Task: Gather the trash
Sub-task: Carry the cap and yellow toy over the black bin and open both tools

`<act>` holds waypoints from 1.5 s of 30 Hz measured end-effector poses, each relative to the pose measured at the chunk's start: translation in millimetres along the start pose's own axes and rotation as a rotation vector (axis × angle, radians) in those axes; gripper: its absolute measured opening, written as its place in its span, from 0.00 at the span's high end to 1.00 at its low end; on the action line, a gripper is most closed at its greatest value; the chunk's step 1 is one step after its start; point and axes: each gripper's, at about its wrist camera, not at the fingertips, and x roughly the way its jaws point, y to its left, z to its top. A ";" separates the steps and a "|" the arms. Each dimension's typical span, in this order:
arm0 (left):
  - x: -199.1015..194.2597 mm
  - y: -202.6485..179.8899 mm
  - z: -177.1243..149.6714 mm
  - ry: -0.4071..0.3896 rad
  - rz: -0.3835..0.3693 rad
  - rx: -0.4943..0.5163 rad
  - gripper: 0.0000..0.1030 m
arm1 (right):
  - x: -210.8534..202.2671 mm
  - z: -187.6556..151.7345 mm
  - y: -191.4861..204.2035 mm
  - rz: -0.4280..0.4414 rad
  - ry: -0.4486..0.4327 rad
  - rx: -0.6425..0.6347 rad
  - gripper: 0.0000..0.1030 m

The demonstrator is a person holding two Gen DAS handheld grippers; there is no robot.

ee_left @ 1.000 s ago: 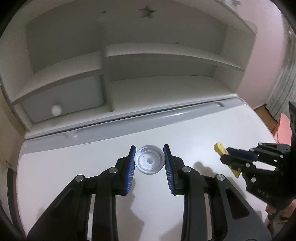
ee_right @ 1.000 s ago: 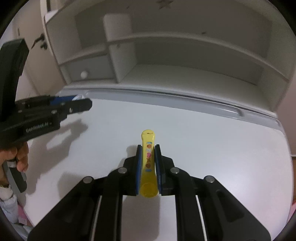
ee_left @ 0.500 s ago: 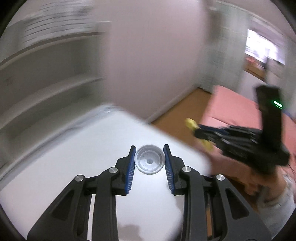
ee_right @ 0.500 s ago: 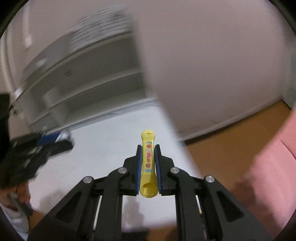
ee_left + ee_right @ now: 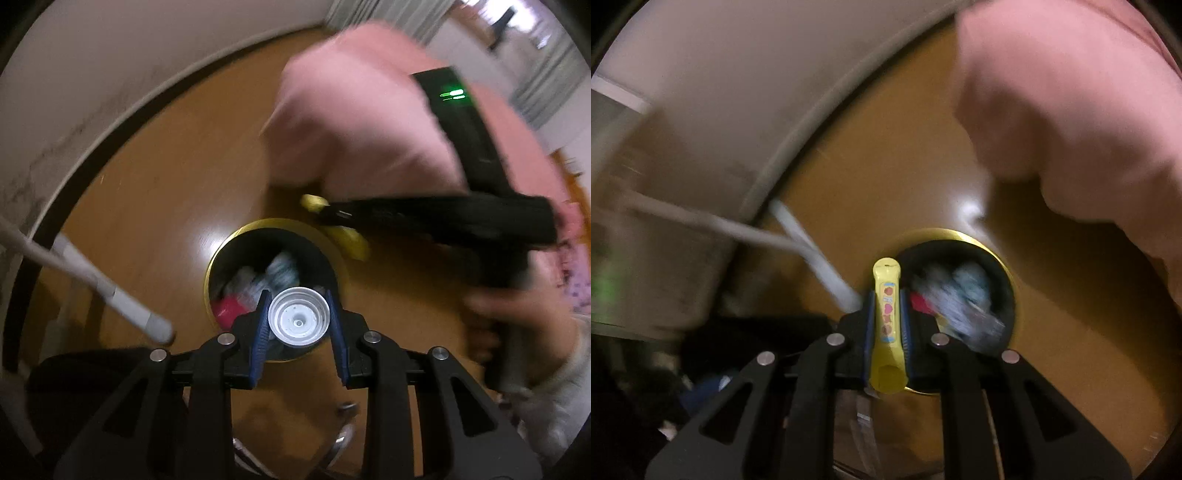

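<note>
My left gripper [image 5: 298,317] is shut on a white plastic cap [image 5: 298,322] and holds it above the open mouth of a round bin with a gold rim [image 5: 221,251]. My right gripper [image 5: 887,317] is shut on a yellow tube wrapper [image 5: 886,325] with red pictures on it, just left of the bin's gold rim [image 5: 945,233]. The bin holds crumpled trash [image 5: 960,295], blurred by motion. In the left wrist view the right gripper [image 5: 325,216] hovers beyond the bin's far rim with the yellow wrapper [image 5: 347,240].
The bin stands on a brown wooden floor [image 5: 155,192]. A pink bed or cushion [image 5: 369,110] lies to the right. A white table leg [image 5: 110,288] slants down on the left, beside a pale wall [image 5: 738,74]. A dark object [image 5: 746,332] sits low on the left.
Both grippers swung away from the white table and shelves and now point down over the bin on the floor. Each still holds its item.
</note>
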 end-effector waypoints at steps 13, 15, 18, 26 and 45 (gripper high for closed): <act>111.4 31.1 9.9 0.243 -0.011 -0.053 0.72 | 84.1 -11.2 -49.7 0.038 0.161 0.191 0.87; 116.3 30.9 13.8 0.232 -0.014 -0.054 0.72 | 89.9 -9.8 -49.9 0.048 0.155 0.205 0.87; 126.8 27.4 15.5 0.236 -0.025 -0.064 0.17 | 88.4 -5.9 -51.9 0.022 0.145 0.209 0.60; 91.3 -16.5 23.9 0.172 0.067 0.040 0.10 | -13.2 10.5 -63.2 -0.226 -0.103 0.206 0.09; -363.2 121.6 -57.0 -0.732 0.674 -0.369 0.07 | -216.9 0.8 341.9 0.077 -0.781 -0.434 0.07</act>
